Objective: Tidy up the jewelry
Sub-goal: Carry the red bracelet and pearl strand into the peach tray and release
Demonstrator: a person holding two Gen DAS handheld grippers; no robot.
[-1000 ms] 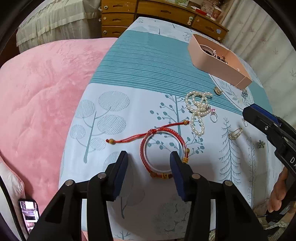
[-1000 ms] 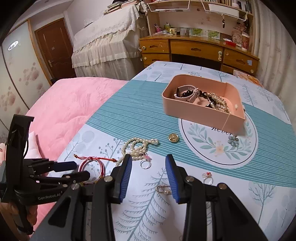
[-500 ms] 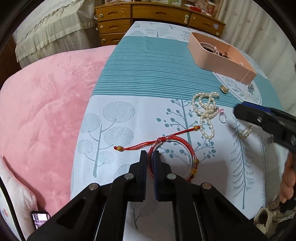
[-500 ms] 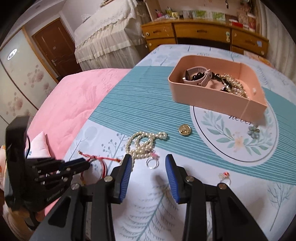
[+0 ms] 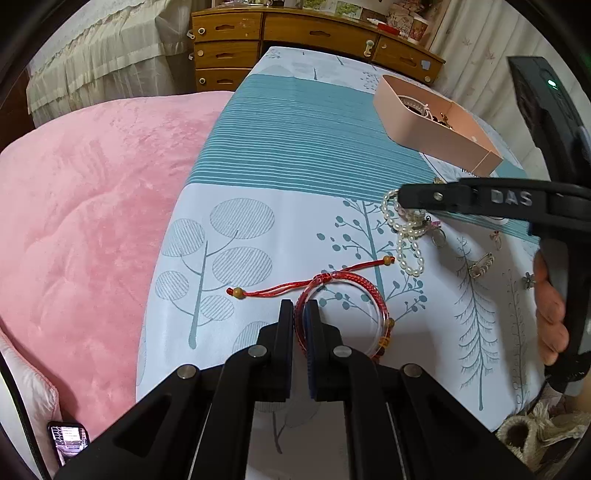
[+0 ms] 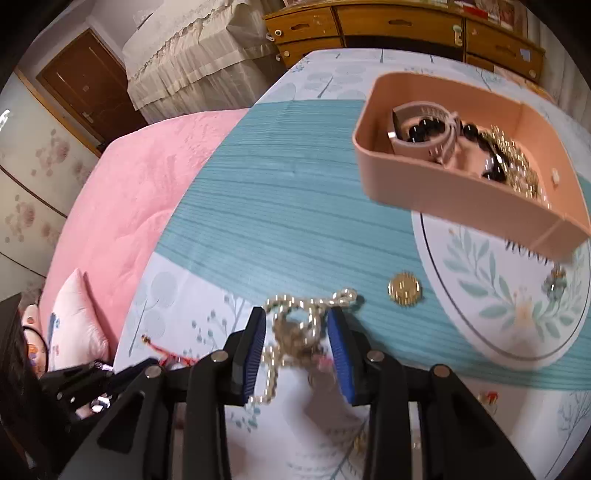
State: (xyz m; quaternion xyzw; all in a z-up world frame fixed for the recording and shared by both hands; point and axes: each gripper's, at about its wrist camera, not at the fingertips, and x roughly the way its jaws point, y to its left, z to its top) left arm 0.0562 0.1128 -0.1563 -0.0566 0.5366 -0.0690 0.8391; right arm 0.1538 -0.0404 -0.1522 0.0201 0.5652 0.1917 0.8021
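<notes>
My left gripper (image 5: 299,314) is shut on the left rim of the red braided bracelet (image 5: 369,291), which lies on the patterned cloth with its red cords trailing left and right. My right gripper (image 6: 297,332) is open, its blue pads either side of the pearl necklace (image 6: 295,325); it also shows in the left wrist view (image 5: 402,195) over the pearls (image 5: 406,240). The pink jewelry box (image 6: 461,195) holds a watch, black beads and a gold chain, far right; it also shows in the left wrist view (image 5: 424,133).
A gold round brooch (image 6: 404,288) lies by the pearls. A ring (image 5: 439,238), a gold clip (image 5: 480,264) and a small flower piece (image 5: 529,280) lie right of the pearls. A pink blanket (image 5: 92,221) lies left. Wooden drawers (image 5: 295,33) stand behind.
My left gripper closed on the red bracelet's rim. My right gripper moved forward and down until its open fingers straddle the pearl necklace.
</notes>
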